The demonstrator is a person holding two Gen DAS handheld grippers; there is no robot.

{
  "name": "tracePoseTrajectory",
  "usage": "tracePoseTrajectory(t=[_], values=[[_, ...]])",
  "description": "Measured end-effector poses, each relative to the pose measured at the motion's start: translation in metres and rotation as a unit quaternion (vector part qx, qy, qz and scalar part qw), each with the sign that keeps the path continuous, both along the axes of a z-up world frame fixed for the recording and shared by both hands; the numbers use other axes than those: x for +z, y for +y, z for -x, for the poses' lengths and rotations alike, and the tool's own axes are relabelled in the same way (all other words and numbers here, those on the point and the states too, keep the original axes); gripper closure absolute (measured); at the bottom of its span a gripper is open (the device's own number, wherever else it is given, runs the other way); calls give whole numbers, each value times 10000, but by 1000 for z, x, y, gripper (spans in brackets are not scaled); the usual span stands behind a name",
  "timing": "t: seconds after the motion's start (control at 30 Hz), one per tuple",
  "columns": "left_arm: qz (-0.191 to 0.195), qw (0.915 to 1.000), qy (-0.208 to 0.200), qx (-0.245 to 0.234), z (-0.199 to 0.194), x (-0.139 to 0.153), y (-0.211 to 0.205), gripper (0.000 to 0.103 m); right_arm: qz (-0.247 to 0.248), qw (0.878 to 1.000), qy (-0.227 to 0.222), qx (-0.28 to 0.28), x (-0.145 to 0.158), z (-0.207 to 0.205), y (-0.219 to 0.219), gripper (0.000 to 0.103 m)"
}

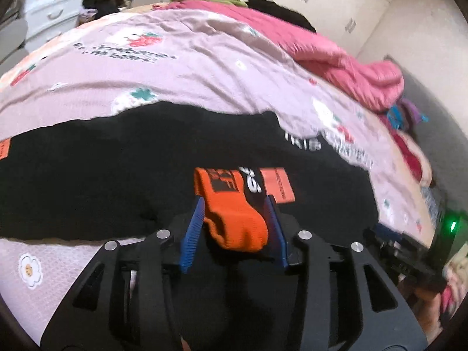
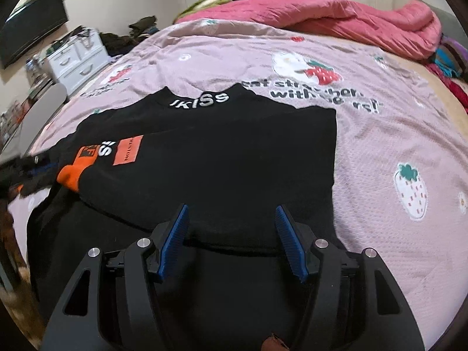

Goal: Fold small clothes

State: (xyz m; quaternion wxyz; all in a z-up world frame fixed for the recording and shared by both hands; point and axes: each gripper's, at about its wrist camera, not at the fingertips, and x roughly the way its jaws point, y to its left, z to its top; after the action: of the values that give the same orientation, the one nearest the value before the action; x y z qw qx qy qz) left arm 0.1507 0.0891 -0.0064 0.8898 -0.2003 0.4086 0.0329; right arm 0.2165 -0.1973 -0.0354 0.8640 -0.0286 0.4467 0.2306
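A small black top (image 2: 234,158) with white "IKISS" lettering at the collar lies on the pink strawberry bedsheet (image 2: 380,152). Its sleeve ends in an orange cuff (image 1: 234,213), folded across the body next to an orange patch (image 1: 276,184). My left gripper (image 1: 235,204) has its blue pads on either side of the cuff, with gaps showing. The cuff also shows in the right wrist view (image 2: 73,172) at the left. My right gripper (image 2: 232,213) is open over the shirt's lower hem, empty.
A pink duvet (image 2: 336,20) is bunched at the far side of the bed. White drawers (image 2: 76,61) and a dark screen (image 2: 32,29) stand at the left. Wardrobes line the back wall. Coloured clothes (image 1: 406,117) lie at the bed's right edge.
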Motion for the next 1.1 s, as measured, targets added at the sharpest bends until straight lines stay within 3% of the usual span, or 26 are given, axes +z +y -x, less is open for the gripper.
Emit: tracePoseTrajectory(t=[0.2,0.43,0.53,0.67,0.77,1.1], values=[[-4,9979,636,86,-10,-39,3,65,140,9985,350,-392,-18,-13,4,35],[110,9989,436,96,0,-25,6,60,-185,9982,305,-485,-9,-9,3,31],[67,9995,275,141,5,-12,7,50,-333,9980,136,-519,4,-4,1,25],[-146,9995,61,280,12,4,9,25,-491,9971,-214,-538,24,4,-1,16],[-289,9988,53,391,19,8,12,12,-664,9954,-461,-514,37,10,-1,10],[-515,9967,-19,632,44,18,31,9,-817,9906,-1049,-330,61,30,19,7]])
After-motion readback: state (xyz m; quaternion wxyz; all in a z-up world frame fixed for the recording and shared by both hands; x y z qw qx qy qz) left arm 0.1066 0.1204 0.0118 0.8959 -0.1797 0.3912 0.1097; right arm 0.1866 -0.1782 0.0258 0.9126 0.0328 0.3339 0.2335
